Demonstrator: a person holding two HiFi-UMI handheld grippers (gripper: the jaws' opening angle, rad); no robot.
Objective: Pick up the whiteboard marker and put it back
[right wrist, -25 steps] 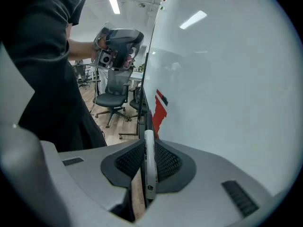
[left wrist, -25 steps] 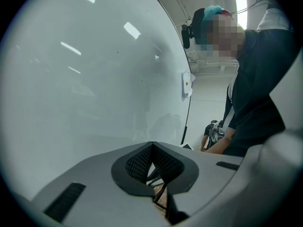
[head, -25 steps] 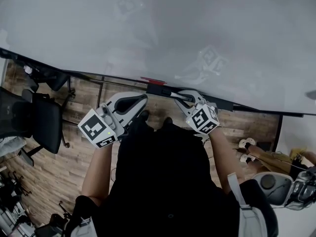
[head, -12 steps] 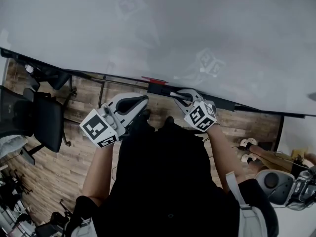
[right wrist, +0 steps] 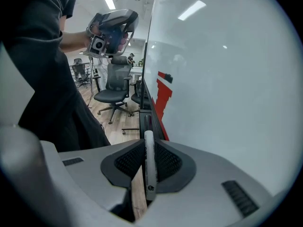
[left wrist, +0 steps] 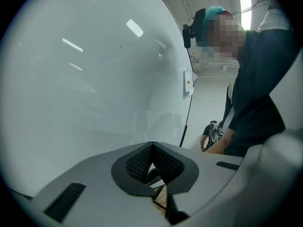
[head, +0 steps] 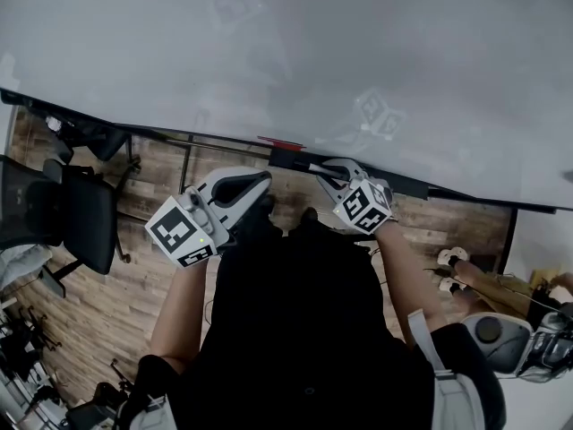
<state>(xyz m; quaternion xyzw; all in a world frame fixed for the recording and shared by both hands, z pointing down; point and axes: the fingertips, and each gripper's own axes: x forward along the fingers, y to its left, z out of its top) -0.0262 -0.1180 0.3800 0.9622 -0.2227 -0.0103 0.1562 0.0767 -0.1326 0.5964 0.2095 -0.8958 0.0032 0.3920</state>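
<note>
The whiteboard marker (right wrist: 150, 167), white with a dark print mark, is clamped lengthwise between my right gripper's (right wrist: 147, 150) jaws. It points along the black tray ledge (right wrist: 143, 115) under the whiteboard (right wrist: 222, 70). From the head view, the right gripper (head: 329, 171) sits just at the ledge (head: 215, 145) with the marker (head: 315, 167) sticking out to the left. My left gripper (head: 262, 181) hangs a little below the ledge, jaws closed with nothing in them. In the left gripper view its jaws (left wrist: 152, 151) meet in front of the whiteboard (left wrist: 85, 79).
A black block (head: 286, 159) and a red strip (head: 279, 141) lie on the ledge left of the right gripper. The red strip (right wrist: 163, 93) also shows against the board. Office chairs (head: 63, 218) stand on the wooden floor at left. Another person (head: 474, 280) crouches at right.
The right gripper with the marker has crept slightly up and left, closer to the ledge. The left gripper has hardly moved.
</note>
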